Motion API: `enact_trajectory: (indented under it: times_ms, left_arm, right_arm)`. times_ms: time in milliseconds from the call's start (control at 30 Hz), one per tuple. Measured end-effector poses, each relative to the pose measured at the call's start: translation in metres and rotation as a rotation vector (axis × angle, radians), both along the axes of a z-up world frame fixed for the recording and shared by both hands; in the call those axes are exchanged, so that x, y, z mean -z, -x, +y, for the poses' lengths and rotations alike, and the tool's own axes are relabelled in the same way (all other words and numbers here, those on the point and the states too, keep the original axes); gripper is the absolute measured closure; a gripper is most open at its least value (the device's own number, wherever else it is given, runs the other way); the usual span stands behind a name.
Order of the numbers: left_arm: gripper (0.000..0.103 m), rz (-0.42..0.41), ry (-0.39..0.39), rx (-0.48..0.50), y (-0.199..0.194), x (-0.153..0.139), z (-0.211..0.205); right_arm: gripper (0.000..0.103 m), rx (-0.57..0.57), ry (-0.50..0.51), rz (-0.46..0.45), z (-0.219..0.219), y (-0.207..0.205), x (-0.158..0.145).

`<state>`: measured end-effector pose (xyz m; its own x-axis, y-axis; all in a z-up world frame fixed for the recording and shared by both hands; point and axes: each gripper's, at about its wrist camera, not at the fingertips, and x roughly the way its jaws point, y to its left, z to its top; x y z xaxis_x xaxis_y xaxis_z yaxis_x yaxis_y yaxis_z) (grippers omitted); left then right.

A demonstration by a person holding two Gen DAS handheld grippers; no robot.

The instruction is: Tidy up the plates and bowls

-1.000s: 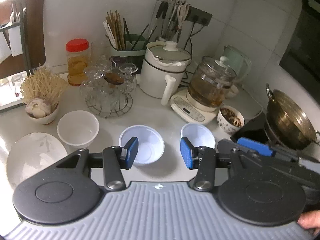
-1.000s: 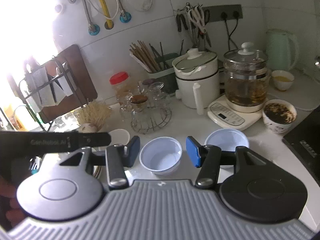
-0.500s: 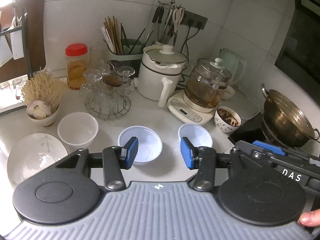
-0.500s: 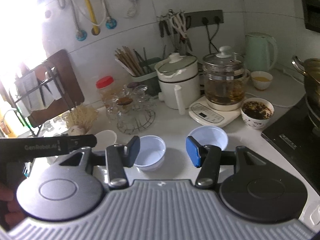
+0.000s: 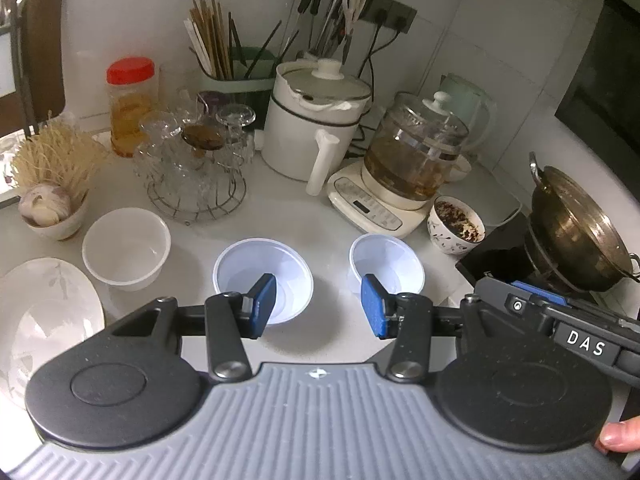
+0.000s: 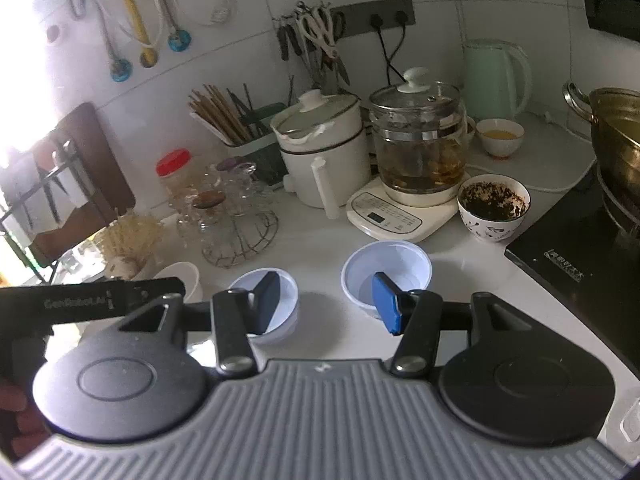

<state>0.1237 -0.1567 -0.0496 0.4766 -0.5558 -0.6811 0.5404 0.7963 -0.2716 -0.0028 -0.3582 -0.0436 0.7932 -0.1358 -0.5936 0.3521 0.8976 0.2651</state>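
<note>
1. both tongs sit about half spread with nothing between the pads; my left gripper (image 5: 318, 306) hangs over bare counter (image 5: 328, 216), touching nothing.
2. my right gripper (image 6: 326, 304) is likewise parted and empty, above the same counter.
3. from the left camera, a pale blue bowl (image 5: 263, 276) shows behind the left pad and a second blue bowl (image 5: 387, 268) behind the right pad, well apart from each other.
4. further left i see a white bowl (image 5: 126, 248), and a leaf-pattern plate (image 5: 44, 312) near it at the counter edge.
5. a thumb (image 5: 618, 436) shows at the lower right corner.
</note>
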Motion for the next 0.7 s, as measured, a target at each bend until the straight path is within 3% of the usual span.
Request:
enact_trajectory:
  times_ms: [467,700]
  left_arm:
    - [0.05,0.126,-0.061,-0.024,-0.059,0.043,-0.056]
    - [0.05,0.184,-0.117,0.043,-0.088,0.064,-0.105]
  right_arm:
    - [0.049,0.016,-0.042,0.102,-0.048,-0.045,0.041]
    - [0.049,0.053,-0.09,0.155,-0.08,-0.067,0.059]
